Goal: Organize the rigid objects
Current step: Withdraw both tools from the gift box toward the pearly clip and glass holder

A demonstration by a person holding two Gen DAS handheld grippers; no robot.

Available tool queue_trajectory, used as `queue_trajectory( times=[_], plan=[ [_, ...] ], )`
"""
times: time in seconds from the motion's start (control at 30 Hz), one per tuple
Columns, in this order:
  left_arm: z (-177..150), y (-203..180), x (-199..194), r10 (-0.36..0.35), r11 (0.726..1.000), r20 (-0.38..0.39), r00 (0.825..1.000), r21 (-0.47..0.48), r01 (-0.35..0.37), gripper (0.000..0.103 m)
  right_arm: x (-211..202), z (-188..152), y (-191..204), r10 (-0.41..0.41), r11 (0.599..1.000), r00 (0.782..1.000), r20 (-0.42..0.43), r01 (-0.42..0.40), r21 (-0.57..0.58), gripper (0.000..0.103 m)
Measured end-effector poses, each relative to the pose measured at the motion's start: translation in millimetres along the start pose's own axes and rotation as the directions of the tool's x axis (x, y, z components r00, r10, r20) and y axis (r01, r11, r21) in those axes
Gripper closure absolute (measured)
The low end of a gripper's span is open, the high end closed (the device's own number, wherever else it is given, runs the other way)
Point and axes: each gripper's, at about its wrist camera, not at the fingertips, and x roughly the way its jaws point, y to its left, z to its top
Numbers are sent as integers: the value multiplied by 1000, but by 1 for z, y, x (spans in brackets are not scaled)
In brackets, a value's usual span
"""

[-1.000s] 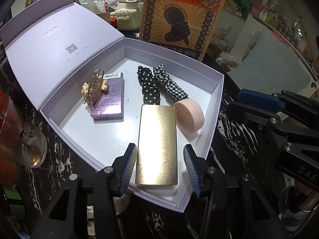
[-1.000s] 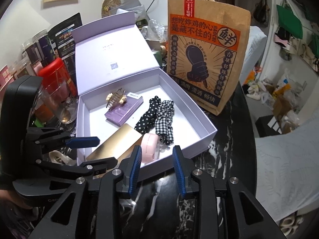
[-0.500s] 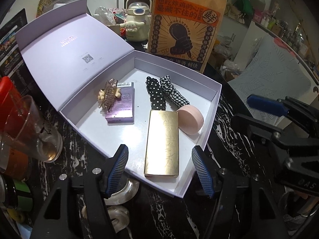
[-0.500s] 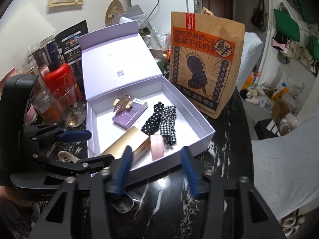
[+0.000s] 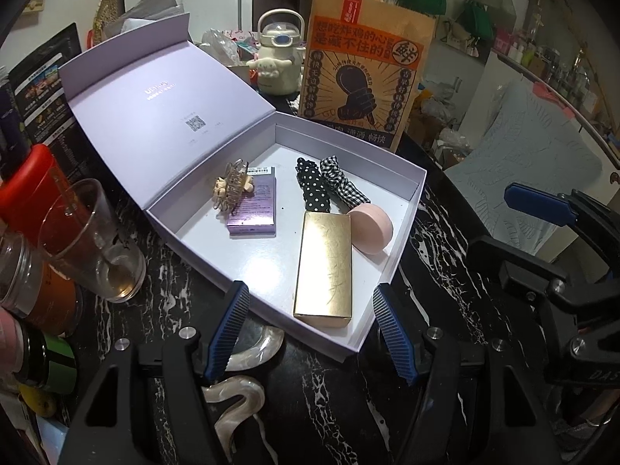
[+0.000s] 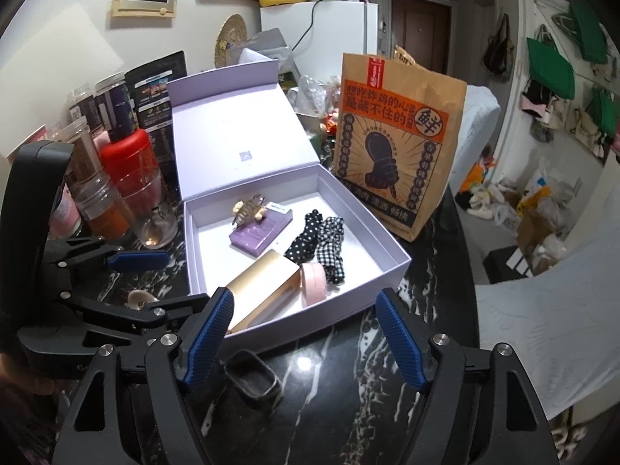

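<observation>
Left tool (image 5: 312,333) spread, nothing pinched, jaws just been opening over the near corner of the lilac box (image 5: 399,255). Right tool (image 6: 304,343) spread too, still widening, empty. Gold case (image 5: 325,263) lies flat inside the box, touching the pink round compact (image 5: 372,228). Wavy hair clip (image 5: 236,399) on the bench (image 5: 434,255), outside the box.

left tool (image 5: 310,333): jaws apart, empty, tilted down | right tool (image 6: 304,339): just opening, empty
</observation>
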Motion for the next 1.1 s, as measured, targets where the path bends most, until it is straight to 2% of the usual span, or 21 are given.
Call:
queue_trajectory(
  times=[0.37,0.6,1.1],
  plan=[
    [-14,3,-26,15,1000,37,999,-8,-15,37,-21,-9,15,-8,1000,1000,24,8,-4,26],
    [-24,5,-48,1,1000,70,998,-13,0,37,-36,-18,25,3,1000,999,37,-4,6,27],
    [-61,12,-86,25,1000,114,993,-19,-23,37,-62,-55,53,34,999,997,67,-36,36,26]
  ],
)
